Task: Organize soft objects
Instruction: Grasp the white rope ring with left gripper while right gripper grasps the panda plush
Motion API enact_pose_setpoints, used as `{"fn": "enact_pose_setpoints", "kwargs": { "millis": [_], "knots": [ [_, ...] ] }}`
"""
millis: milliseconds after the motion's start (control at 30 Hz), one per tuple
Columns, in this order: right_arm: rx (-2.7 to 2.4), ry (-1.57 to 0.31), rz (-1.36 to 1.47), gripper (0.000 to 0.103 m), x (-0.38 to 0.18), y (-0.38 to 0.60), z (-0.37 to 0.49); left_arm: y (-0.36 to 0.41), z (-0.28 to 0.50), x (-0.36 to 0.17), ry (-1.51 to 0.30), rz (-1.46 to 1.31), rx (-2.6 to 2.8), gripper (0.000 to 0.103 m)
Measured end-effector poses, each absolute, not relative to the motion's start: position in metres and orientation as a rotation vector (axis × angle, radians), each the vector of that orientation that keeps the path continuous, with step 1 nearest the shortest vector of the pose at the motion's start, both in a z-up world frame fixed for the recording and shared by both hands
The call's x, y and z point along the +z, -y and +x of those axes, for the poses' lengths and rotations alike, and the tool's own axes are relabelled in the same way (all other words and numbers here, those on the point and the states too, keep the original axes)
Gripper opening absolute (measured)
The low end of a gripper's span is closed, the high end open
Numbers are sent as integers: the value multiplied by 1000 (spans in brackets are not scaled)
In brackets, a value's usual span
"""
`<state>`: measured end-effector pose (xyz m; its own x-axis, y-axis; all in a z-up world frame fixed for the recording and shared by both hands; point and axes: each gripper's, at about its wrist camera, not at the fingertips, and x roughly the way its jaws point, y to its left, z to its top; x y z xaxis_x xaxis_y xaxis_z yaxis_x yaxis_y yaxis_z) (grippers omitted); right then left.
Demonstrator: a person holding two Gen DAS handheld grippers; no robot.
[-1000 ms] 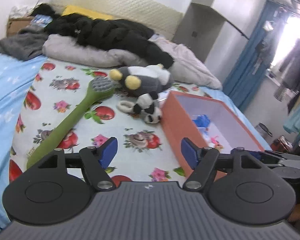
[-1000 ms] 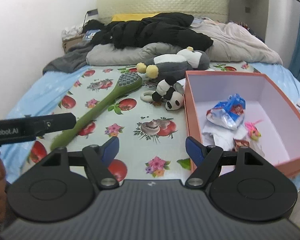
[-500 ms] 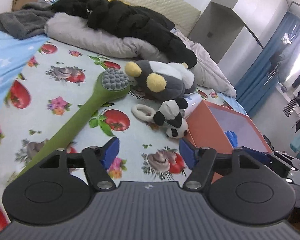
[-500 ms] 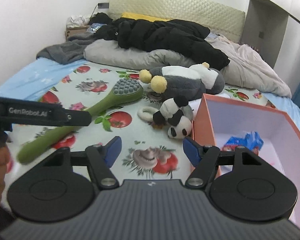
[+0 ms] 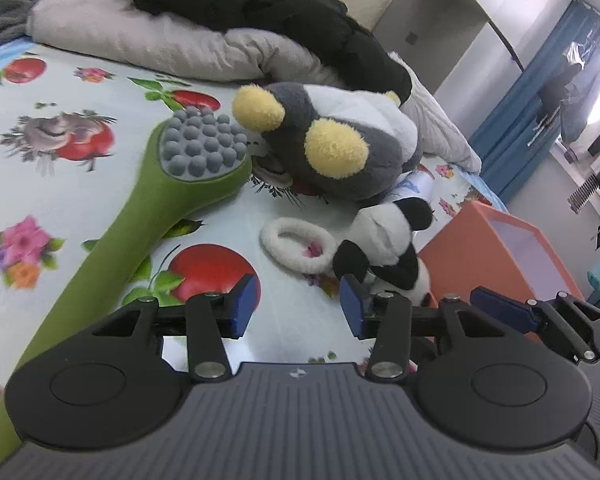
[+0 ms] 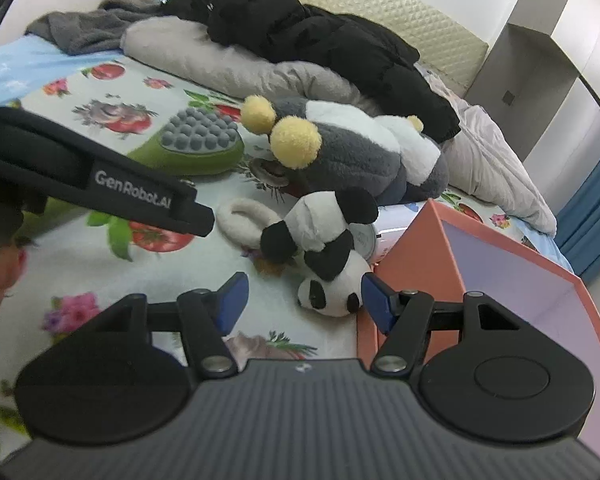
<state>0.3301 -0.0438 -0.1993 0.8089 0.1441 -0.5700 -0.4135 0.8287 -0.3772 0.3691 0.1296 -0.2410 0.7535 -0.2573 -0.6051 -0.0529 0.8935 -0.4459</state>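
Altogether, two plush toys lay beside the one orange cardboard box (image 6: 416, 240): a small black-and-white panda (image 6: 324, 248) touching it, a grey yellow-eared animal (image 5: 340, 144) behind. Both the left gripper (image 5: 298, 306) and right gripper (image 6: 304, 300) were closing, empty.

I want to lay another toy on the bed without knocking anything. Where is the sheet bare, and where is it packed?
Bare sheet lies left of the green massager, and between its handle and the white ring. It is crowded where the grey plush, panda, ring and orange box bunch together, panda against the box wall.
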Motion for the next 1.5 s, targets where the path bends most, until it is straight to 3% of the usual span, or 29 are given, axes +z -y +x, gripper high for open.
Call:
{"fn": "enact_pose_setpoints", "kwargs": {
  "millis": [233, 567, 667, 733, 767, 933, 1500],
  "knots": [
    [293, -538, -561, 65, -214, 28, 358, -134, 410, -253, -718, -402, -134, 50],
    [227, -541, -662, 65, -239, 16, 395, -128, 452, -270, -780, -330, -147, 29],
    [212, -551, -681, 60, -246, 14, 403, -124, 453, -272, -786, -315, -132, 14],
    [203, -557, -685, 43, -249, 13, 406, -122, 451, -272, -787, -314, -129, 9],
    [193, -551, -695, 43, -250, 12, 407, -120, 450, -271, -784, -302, -124, 8],
    [181, -540, -671, 38, -242, 15, 405, -113, 439, -264, -779, -289, -109, 6],
    [274, -540, -605, 37, -211, 18, 318, -121, 306, -245, -802, -362, 30, 6]
  ]
}}
